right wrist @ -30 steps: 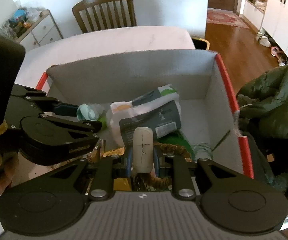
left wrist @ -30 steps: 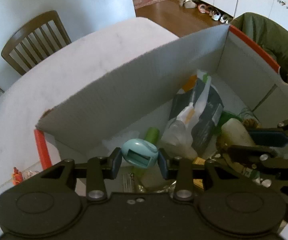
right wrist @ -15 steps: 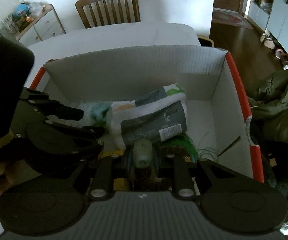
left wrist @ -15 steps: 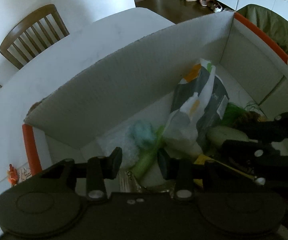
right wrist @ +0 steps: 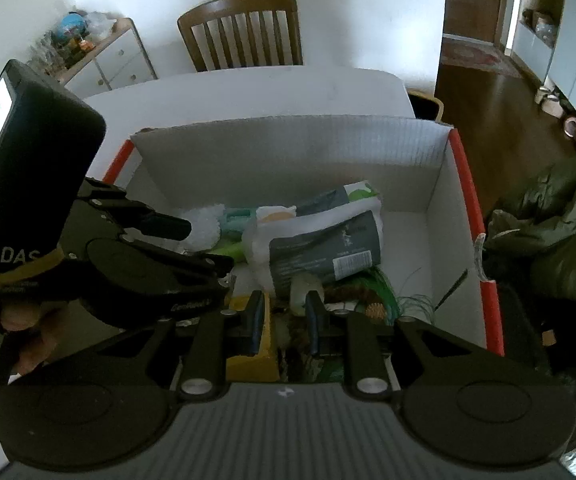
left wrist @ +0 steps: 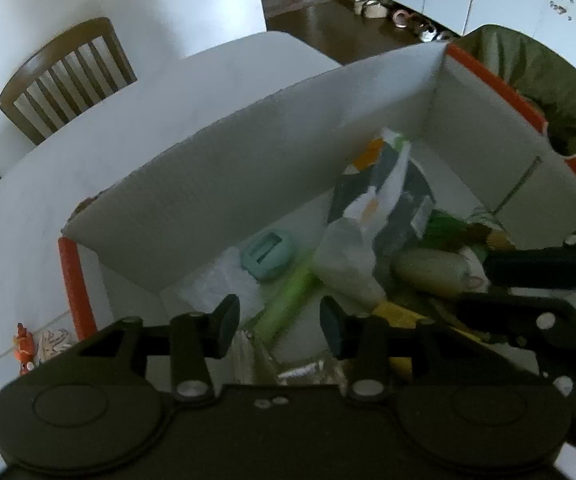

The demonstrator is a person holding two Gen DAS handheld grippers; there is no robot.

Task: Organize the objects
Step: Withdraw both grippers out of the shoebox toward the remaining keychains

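1. Table (left wrist: 136, 128), white, rounded end; carries the box. Wooden slat-back chair (right wrist: 244, 32) at far side.
2. Cardboard box (right wrist: 288, 152), white inside w/ orange-red rim, open top, on table. Holds all task items below.
3. Olive-green jacket (right wrist: 555, 232), heaped just beside box's right wall, outside it.
4. Left gripper (left wrist: 276, 320), above near-left part of box. Released: pads wide apart, nothing btwn them. Seen from right wrist cam as black body at left, a person's fingers (right wrist: 32, 344) on its handle.
5. Right gripper (right wrist: 284, 316), above near-middle of box. Released: gap btwn pads, nothing clamped; pale item shows beyond the gap, contact w/ the pads cannot tell.
6. Grey-and-white pouch (right wrist: 323, 244) w/ barcode label, mid-box, lying slanted on other items; orange/green print at its far end.
7. Pale oblong object (left wrist: 431, 272), cream-coloured, lying in box just right of pouch, near right gripper's fingers. Type cannot tell.
8. Teal round item (left wrist: 268, 254) w/ rectangular slot, resting in box by far-left wall, on clear crinkled plastic (left wrist: 224, 284); apart from left gripper.
9. Lime-green stick (left wrist: 284, 304), lying diagonal btwn teal item and pouch.
10. Yellow pack (right wrist: 248, 344), near-side floor of box, partly under right gripper.
11. Small orange figure (left wrist: 24, 344), on table outside box's left wall. Blurred.
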